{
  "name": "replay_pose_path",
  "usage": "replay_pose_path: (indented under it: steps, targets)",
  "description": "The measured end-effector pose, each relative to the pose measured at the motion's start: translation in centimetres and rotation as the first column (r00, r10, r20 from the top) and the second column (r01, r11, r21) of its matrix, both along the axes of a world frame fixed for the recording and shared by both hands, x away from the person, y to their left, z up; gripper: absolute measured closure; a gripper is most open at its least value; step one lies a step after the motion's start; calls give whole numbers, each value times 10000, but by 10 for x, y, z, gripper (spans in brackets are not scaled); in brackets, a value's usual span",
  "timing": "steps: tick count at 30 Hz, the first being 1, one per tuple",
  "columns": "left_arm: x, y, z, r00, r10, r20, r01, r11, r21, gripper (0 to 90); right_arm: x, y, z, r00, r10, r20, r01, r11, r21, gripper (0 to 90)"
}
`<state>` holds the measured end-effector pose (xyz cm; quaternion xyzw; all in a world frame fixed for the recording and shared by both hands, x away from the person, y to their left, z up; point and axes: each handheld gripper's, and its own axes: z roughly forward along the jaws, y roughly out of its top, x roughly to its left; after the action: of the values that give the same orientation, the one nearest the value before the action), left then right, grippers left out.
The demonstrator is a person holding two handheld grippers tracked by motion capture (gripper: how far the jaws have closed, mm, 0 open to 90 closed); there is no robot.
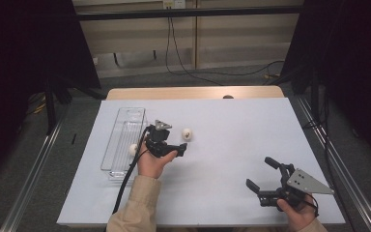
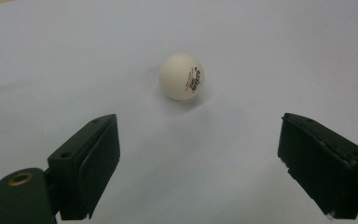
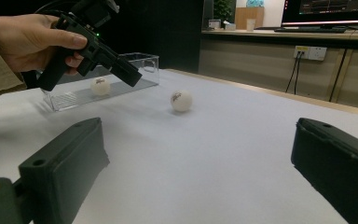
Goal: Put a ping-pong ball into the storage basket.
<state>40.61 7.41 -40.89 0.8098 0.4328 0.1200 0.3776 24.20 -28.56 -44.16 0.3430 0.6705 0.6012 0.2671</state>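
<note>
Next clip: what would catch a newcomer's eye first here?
The white ping-pong ball lying alone on the white table, just ahead of the open left gripper aimed at it. A second ball sits in the clear tray at the table's left, while the right gripper waits open near the front right corner.

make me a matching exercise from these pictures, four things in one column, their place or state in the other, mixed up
Things
1. left gripper
2. right gripper
3. ball with red print
4. clear tray

Places or states
A. lying on the bare white table, just ahead of open jaws
B. standing along the table's left side in the high view, one ball close against it
C. jaws open, aimed at the lone ball, held just above the table
D. jaws open and empty, at the table's near right corner

Pairs: 1-C, 2-D, 3-A, 4-B
</note>
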Motion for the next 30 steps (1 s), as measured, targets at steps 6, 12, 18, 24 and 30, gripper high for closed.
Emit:
replay_pose_path:
  steps: [6, 12, 18, 24, 30]
  targets:
    - [1, -3, -1, 10000, -12, -19, 12, 10000, -4, 131, 0, 0, 0, 10000, 14, -4, -14, 10000, -4, 24]
    - [3, -5, -2, 10000, 77, -16, -77, 9999, -90, 131, 0, 0, 0, 10000, -16, -3, 16, 10000, -15, 24]
    - [4, -5, -4, 10000, 88, -38, -88, 10000, 43, 130, 0, 0, 0, 10000, 1, -13, -1, 10000, -12, 24]
    - [6, -4, -4, 10000, 65, -75, -65, 9999, 79, 131, 0, 0, 0, 10000, 9, -4, -9, 10000, -11, 24]
    - [7, -6, -5, 9999, 132, -65, -131, 9999, 71, 131, 0, 0, 0, 10000, 7, -12, -7, 10000, -15, 24]
